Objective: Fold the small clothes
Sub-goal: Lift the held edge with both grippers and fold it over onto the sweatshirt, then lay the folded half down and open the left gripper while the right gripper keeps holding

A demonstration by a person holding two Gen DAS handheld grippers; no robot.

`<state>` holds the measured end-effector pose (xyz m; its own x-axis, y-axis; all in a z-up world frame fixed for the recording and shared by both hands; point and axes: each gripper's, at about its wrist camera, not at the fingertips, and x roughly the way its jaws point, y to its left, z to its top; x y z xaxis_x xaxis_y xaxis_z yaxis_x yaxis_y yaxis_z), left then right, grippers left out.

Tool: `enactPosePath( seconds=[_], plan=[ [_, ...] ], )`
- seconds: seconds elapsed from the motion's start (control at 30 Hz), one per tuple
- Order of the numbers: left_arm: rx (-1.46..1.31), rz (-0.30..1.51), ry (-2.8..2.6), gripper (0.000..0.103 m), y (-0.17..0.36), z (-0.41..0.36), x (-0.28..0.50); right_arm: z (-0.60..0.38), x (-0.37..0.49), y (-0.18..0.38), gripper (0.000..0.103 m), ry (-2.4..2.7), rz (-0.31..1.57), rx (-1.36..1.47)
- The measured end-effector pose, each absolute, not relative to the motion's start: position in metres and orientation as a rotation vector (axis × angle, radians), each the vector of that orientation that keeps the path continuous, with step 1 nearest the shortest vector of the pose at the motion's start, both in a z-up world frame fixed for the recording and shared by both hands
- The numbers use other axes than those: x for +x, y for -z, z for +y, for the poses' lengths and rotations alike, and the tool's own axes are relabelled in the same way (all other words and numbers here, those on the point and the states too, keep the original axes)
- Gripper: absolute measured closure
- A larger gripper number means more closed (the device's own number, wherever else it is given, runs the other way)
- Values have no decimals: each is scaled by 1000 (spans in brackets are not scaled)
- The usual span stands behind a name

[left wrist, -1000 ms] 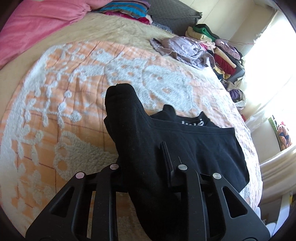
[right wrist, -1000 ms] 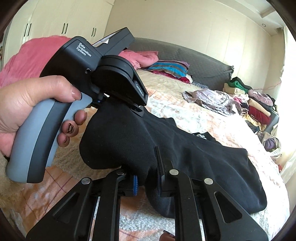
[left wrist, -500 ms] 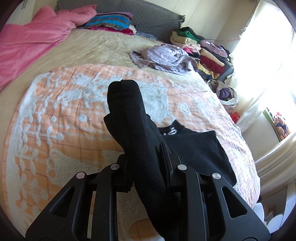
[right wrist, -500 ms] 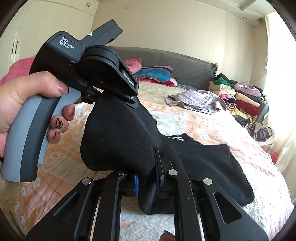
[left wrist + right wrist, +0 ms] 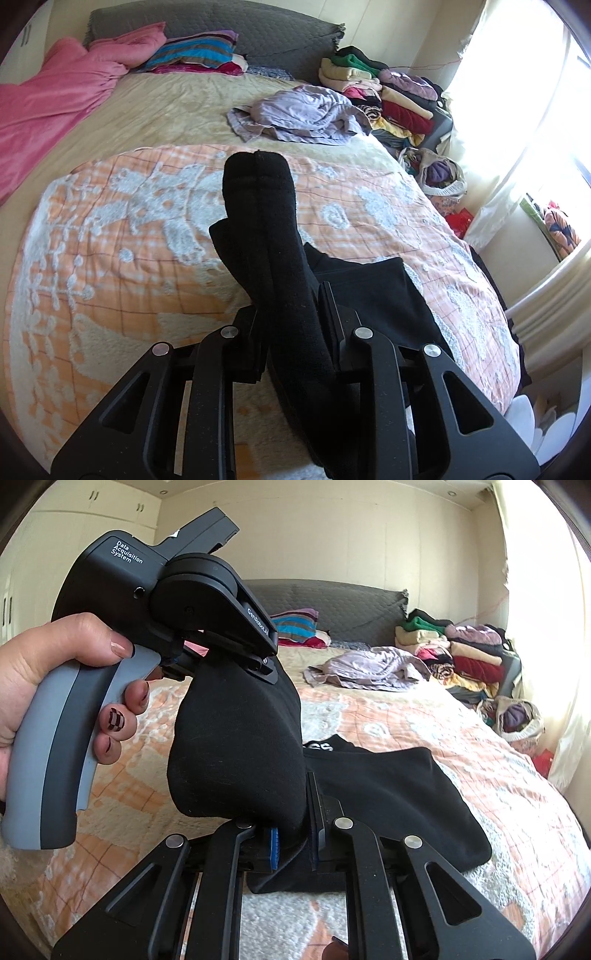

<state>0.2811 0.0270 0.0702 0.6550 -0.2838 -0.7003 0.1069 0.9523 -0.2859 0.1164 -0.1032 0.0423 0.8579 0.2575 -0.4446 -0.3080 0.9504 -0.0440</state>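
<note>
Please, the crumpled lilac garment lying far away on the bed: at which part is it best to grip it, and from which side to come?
Probably at the flat edge of the lilac garment that spreads onto the beige bedspread on its left, coming in low from that open side. There the cloth lies thin and loose, easy to pinch. On the right the clothes pile crowds it.

The black garment (image 5: 280, 280) hides most of the left gripper's fingers (image 5: 328, 302). In the right wrist view its white lettering (image 5: 319, 746) is half covered, unreadable, and the hand (image 5: 55, 672) is cut off at the left edge.
</note>
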Motion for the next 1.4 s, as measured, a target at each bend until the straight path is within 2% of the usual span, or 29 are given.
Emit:
enactPosePath(
  seconds=[0.77,1.4],
  plan=[
    [-113,884,278,85,-66,-59,307,-167,134,-36,94,-249,515,65],
    [-77,960,301,81,-36,-109,331,-208,149,-17,94,-238,613,224]
  ],
)
